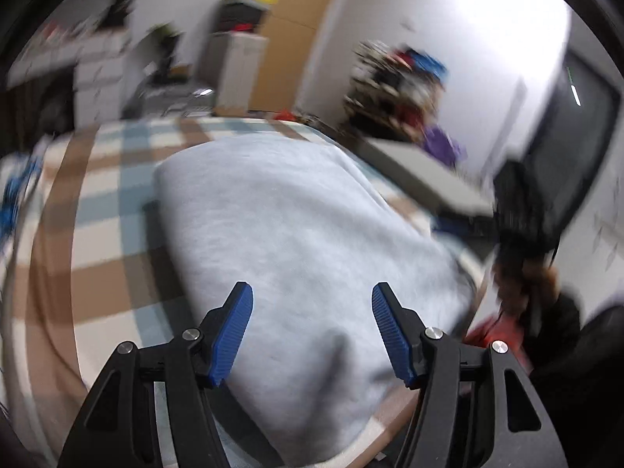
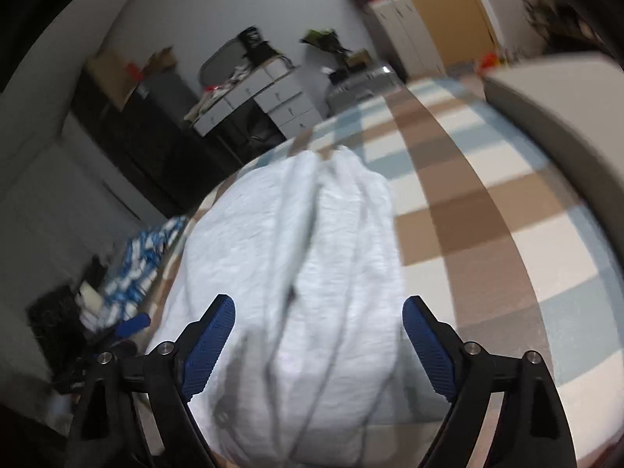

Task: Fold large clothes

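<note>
At the bottom of the left wrist view, the left gripper (image 1: 312, 292) stands with its blue pads apart and nothing pinched between them; the pale grey garment (image 1: 296, 234) lies below and beyond the gap. The garment fills the middle of the frame as a smooth folded mass on a checked bedcover (image 1: 101, 202) of brown, white and pale blue squares. At the right edge a blurred dark shape, with some red cloth (image 1: 495, 335) under it, cannot be made out.

In the right wrist view, the right gripper (image 2: 319, 304) is spread wide at the bottom of the frame, released, its pads clear of the cloth. The same garment (image 2: 304, 257) runs from between the fingers up to mid-frame, here creased in long ridges. The bedcover (image 2: 468, 214) stretches to the right of it. A blue-and-white patterned cloth (image 2: 140, 261) lies at the left edge. Farther off, in the upper part, stand a white chest of drawers (image 2: 273, 97) and a wooden door (image 2: 440, 11).
</note>
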Motion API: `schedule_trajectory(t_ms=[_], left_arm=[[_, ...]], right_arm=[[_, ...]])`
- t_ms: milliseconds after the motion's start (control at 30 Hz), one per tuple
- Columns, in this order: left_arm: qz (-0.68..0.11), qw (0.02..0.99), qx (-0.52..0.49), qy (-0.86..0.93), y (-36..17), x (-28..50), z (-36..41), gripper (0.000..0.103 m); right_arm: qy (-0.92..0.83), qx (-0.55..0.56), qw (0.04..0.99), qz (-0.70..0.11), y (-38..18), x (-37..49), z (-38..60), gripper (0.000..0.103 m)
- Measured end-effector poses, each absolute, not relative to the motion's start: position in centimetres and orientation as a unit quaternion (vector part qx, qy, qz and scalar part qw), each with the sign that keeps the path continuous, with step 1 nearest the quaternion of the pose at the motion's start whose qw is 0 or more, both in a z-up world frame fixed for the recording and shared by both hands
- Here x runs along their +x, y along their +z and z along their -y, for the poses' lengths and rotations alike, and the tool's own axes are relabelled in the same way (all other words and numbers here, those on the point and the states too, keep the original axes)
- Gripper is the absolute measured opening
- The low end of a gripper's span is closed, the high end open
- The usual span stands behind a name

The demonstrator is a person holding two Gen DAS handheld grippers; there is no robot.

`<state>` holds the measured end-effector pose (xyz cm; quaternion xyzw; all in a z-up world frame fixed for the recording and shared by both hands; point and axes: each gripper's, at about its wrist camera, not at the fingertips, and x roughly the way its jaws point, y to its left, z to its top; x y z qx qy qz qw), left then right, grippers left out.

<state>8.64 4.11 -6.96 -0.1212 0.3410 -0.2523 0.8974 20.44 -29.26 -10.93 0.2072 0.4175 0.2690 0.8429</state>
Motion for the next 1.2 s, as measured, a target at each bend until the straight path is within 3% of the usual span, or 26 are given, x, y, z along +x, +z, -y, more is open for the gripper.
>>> schedule_trajectory(t_ms=[267, 433, 600, 733, 833, 933, 1100, 1200], left_arm=[[-0.403, 0.853, -0.256, -0.209, -10.7, 12.6, -6.4, 0.059], [-0.423, 0.833, -0.277, -0.226, -11.5, 13.6, -5.4, 0.059], [-0.434, 0.816, -0.299, -0.237, -11.8, 14.1, -4.9, 0.068], [-0.427, 0.821, -0.299, -0.233, -11.5, 13.6, -4.5, 0.067], [-0.420, 0.830, -0.286, -0.230, -11.2, 13.0, -4.5, 0.060], [-0.417, 0.839, -0.267, -0.226, -10.7, 13.1, -4.5, 0.054], [-0.411, 0.851, -0.243, -0.218, -10.1, 13.2, -4.2, 0.050], [-0.403, 0.862, -0.226, -0.209, -9.6, 12.9, -4.6, 0.049]], right_arm=[[0.333, 0.243, 0.778, -0.474, -14.4, 24.7, 27.8, 0.089], [0.376, 0.213, 0.755, -0.493, -13.9, 26.6, 24.6, 0.092], [0.368, 0.179, 0.768, -0.493, -12.8, 27.5, 22.6, 0.098], [0.365, 0.155, 0.783, -0.479, -12.4, 26.9, 21.6, 0.097], [0.364, 0.156, 0.787, -0.474, -12.6, 26.4, 21.7, 0.092], [0.364, 0.157, 0.793, -0.463, -13.0, 25.8, 21.7, 0.079], [0.368, 0.167, 0.801, -0.442, -12.9, 24.6, 21.9, 0.063], [0.370, 0.170, 0.804, -0.434, -12.7, 23.8, 21.4, 0.058]])
